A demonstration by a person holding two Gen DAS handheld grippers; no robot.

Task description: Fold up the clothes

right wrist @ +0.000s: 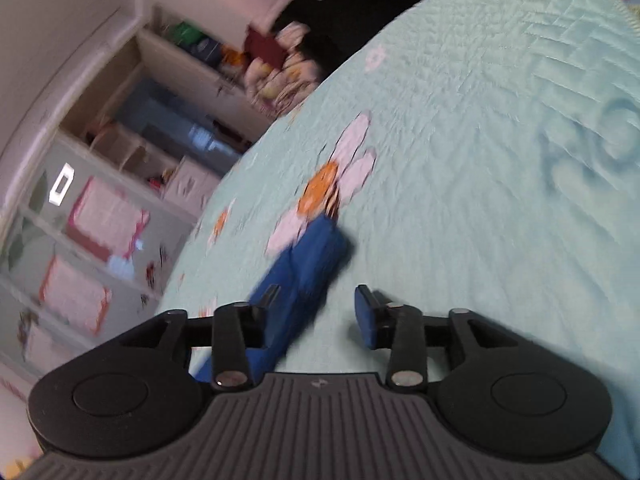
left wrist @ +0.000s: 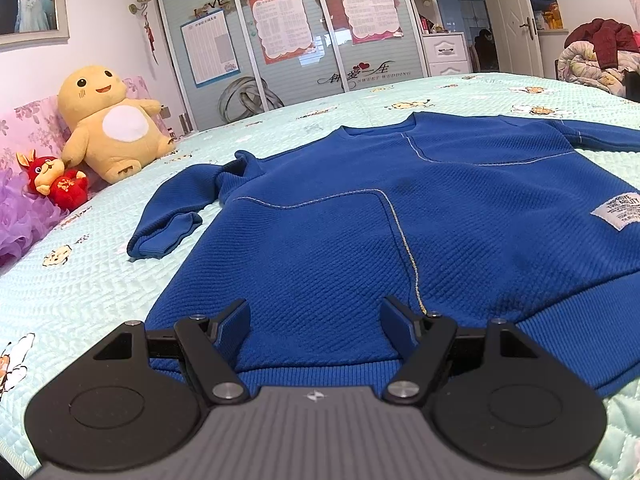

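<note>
Bed: pale green quilted bedspread; yellow plush toy beside the mirrored wardrobe.
Garment: blue knit sweater flat on the bed.
Left claw: spread over the hem, gripping nothing.
Right claw: parted, blue sleeve between, unpinched.

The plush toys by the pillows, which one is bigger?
The yellow plush animal with a white belly; the small red plush toy sits beside it.
</note>
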